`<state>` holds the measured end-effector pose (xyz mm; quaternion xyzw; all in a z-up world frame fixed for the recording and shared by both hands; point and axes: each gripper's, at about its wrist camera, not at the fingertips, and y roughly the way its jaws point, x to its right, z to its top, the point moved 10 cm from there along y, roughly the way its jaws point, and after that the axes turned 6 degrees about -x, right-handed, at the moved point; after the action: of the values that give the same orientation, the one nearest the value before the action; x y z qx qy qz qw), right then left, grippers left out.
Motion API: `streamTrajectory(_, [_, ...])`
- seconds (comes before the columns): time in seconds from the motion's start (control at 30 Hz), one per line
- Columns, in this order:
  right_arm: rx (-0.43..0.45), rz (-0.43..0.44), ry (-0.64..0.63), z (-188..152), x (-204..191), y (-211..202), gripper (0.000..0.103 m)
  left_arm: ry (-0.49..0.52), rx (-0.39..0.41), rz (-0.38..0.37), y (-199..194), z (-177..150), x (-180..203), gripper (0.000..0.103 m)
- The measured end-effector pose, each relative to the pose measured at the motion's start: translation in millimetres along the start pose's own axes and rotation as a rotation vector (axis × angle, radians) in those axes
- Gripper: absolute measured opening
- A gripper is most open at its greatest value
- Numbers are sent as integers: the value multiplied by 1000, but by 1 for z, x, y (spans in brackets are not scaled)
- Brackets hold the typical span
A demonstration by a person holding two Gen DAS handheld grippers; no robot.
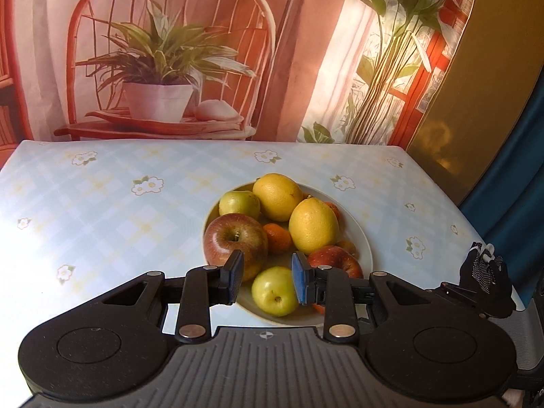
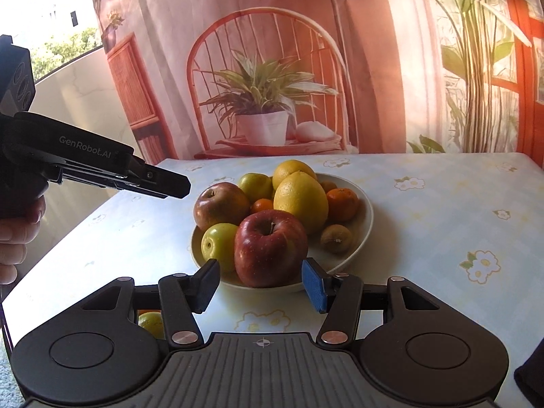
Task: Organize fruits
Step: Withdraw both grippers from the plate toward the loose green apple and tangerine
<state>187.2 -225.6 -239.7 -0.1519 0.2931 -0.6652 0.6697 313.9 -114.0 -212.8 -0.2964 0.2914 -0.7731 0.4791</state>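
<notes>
Brand text: "GenRobot.AI", reading in pale letters along the black side of the left tongs (image 2: 176,185), seen in the right wrist view.
Letter style: mixed capitals and lower case, running slightly downhill toward the tip.
Sign on left tongs body: small crosshair mark (image 1: 266,335), sitting at the top middle of the ribbed grey plate, no letters beside it.
Sign on right tongs body: same crosshair mark (image 2: 261,342), sitting on its ribbed grey plate.
Other text: none showing legibly on the fruit, the bowl, the flowered counter cloth or the printed backdrop.
</notes>
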Motion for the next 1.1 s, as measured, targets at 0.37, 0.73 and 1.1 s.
streamTrajectory(0.37, [-15,97,-71,-31,-55,5,51,-123,73,79,-37,-40,-38,34])
streamTrajectory(0.73, [-41,212,-142,-47,-86,5,51,-309,61,56,-45,-79,-57,34])
streamTrajectory(1.1, [-103,279,-219,-62,-109,11,47,-344,77,68,-49,-89,-63,34])
